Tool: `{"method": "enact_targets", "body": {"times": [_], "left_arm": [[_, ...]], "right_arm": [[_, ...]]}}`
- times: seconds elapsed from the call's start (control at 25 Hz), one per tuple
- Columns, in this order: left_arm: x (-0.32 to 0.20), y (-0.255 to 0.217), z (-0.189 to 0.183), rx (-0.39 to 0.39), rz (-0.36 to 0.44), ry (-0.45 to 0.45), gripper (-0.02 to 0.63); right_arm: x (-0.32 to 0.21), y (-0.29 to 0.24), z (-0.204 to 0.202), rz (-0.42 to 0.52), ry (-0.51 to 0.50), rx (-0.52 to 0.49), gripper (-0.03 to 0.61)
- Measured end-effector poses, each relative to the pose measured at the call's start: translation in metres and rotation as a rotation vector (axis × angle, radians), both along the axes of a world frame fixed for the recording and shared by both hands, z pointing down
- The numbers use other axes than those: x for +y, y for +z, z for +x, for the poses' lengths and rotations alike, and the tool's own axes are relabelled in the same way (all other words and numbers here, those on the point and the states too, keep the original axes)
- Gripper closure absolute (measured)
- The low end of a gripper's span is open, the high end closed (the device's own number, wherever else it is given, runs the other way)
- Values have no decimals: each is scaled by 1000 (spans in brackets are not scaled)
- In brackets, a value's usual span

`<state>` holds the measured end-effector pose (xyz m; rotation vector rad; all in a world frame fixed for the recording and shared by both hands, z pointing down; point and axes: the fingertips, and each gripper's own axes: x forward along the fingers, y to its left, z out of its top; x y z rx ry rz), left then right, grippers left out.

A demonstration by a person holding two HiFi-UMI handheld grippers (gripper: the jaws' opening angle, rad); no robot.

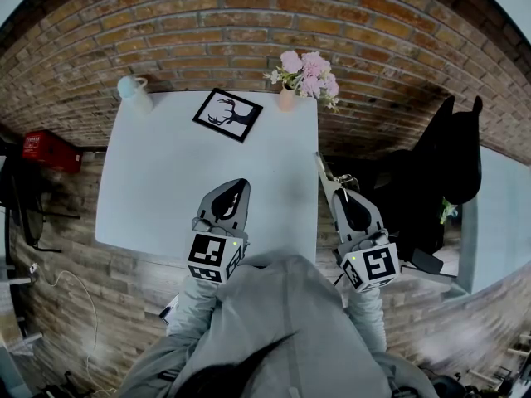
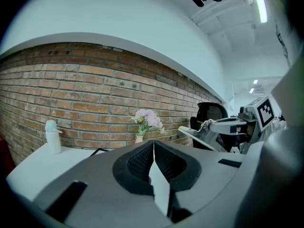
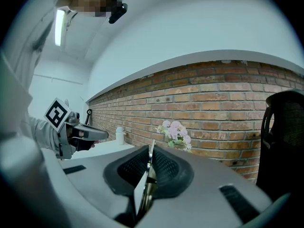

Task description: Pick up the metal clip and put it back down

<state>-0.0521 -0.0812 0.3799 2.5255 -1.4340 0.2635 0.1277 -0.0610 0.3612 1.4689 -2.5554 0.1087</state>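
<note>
Currently the right gripper (image 3: pixel 150 148) pinches the metal clip (image 3: pixel 147 179) just past the right edge of the tabletop (image 1: pixel 166 172) (left gripper (image 2: pixel 153 144) pressed together, empty); loosening here would likely let it fall clear.

White table (image 1: pixel 149 189), red-brown brick wall (image 1: pixel 207 23), pink flowers (image 1: pixel 305 71), silvery metal clip (image 3: pixel 150 163) — and a framed picture (image 1: pixel 227 114), black stag silhouette on white, black frame.
</note>
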Motion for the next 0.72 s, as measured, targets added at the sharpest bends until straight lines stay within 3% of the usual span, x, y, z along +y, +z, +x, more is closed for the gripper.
{"method": "enact_targets", "body": {"times": [0.32, 0.72], "left_arm": [[0, 8, 3, 4, -33, 22, 584], [8, 36, 10, -2, -119, 65, 584]], "right_arm": [[-8, 16, -12, -89, -26, -98, 543], [-3, 91, -34, -339, -14, -293, 543]]}}
